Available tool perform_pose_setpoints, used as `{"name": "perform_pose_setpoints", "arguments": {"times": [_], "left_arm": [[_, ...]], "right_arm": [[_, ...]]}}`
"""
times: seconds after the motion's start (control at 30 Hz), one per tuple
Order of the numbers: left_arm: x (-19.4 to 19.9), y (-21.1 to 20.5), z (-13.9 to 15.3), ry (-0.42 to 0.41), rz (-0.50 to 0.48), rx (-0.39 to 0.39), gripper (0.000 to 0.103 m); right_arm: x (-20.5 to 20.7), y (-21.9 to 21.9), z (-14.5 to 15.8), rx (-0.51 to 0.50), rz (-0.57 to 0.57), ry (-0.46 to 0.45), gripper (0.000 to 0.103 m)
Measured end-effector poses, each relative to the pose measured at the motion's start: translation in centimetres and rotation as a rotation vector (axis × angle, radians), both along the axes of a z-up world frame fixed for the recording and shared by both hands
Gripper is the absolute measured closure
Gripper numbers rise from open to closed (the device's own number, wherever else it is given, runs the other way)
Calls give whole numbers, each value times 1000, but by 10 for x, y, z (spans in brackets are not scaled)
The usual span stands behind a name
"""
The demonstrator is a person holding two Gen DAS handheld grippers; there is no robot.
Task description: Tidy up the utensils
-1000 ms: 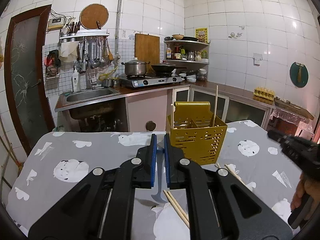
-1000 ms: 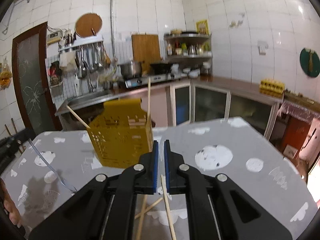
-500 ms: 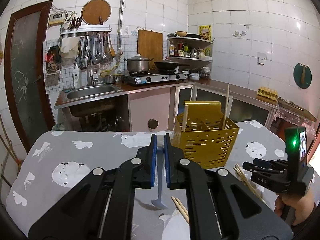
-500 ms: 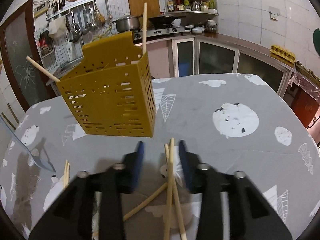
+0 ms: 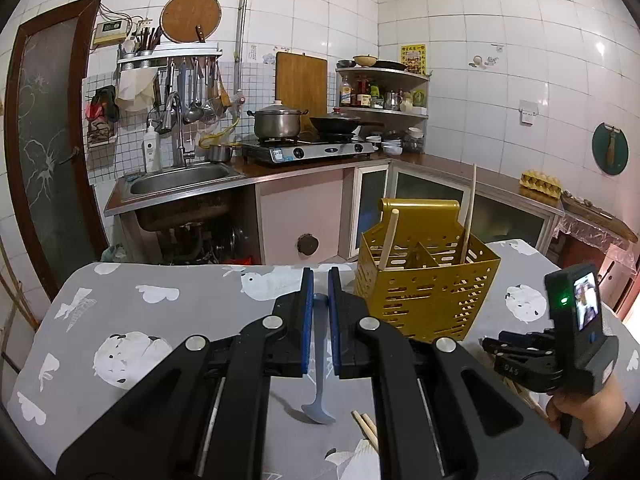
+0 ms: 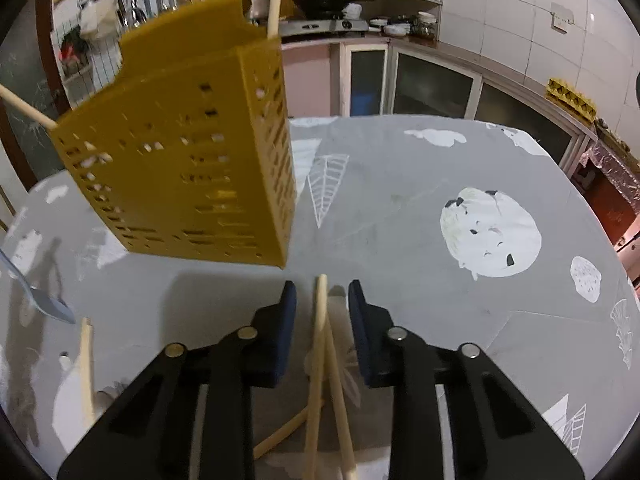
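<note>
Lowered since the earlier frame: right gripper (image 6: pixel 322 304), jaws closing astride two crossed chopsticks (image 6: pixel 320 344) pointing toward yellow caddy (image 6: pixel 188 152). Table (image 6: pixel 400 200): caddy mid-table, two chopsticks upright inside. Left gripper (image 5: pixel 318 300): clamped on one blue spoon (image 5: pixel 319 380), long axis along fingers, bowl nearest camera.

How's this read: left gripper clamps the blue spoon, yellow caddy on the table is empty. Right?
Not quite. The caddy isn't empty: two chopsticks stand in it, as the left wrist view shows. The left gripper does clamp the blue spoon.
</note>
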State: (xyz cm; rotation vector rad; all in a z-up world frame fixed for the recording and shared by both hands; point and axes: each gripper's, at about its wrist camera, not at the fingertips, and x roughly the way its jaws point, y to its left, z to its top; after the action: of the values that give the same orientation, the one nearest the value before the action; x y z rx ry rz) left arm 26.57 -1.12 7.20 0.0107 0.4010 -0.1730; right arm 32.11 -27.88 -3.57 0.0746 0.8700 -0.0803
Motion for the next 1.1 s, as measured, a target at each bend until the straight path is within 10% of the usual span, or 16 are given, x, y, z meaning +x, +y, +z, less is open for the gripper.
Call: {"name": "perform_pose_setpoints", "arguments": {"times": [0.17,0.5,1.1], "left_arm": [[0,0,1,-1,-3,0,97],[-3,-1,3,-5,-6,-3,97],[-29,-10,50,-86,-33,-15,97]], "right_arm": [[5,-2,-4,-1,-7,14,96],[-9,-10,20,54,-21,-76,97],[-76,-19,130,52,-30,-493,98]]}}
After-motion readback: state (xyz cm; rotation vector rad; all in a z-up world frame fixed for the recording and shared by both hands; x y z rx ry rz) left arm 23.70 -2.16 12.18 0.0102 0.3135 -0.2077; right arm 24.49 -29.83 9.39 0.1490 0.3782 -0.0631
